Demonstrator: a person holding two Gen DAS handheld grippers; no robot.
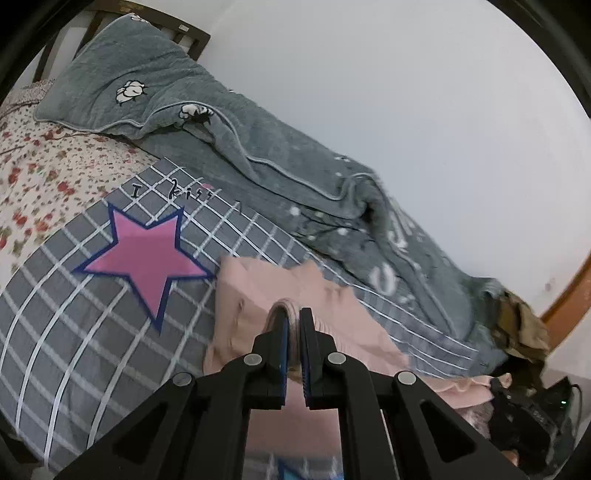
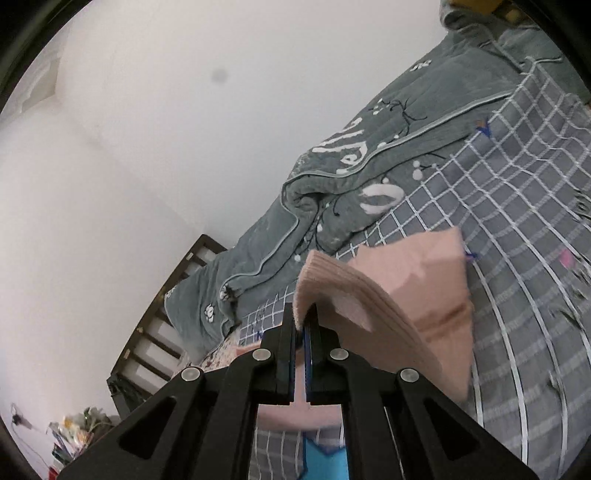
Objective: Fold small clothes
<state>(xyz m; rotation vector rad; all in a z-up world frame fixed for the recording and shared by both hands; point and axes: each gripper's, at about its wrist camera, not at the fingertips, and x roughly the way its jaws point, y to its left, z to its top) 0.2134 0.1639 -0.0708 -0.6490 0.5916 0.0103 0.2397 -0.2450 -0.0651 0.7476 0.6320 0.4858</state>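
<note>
A small pink garment (image 1: 258, 295) hangs lifted above the grey checked bed sheet (image 1: 92, 325). My left gripper (image 1: 293, 317) is shut on its ribbed hem, which bunches between the pads. In the right wrist view the same pink garment (image 2: 406, 295) drapes to the right of my right gripper (image 2: 303, 321), which is shut on another ribbed edge of it. The lower part of the garment hangs below both grippers, partly hidden by the black fingers (image 2: 288, 332).
A grey-green quilt (image 1: 295, 166) lies bunched along the white wall. A matching pillow (image 1: 122, 81) sits at the dark wooden headboard (image 1: 184, 33). A pink star (image 1: 144, 254) is printed on the sheet. Dark items and cloth (image 1: 524, 332) lie at the bed's far end.
</note>
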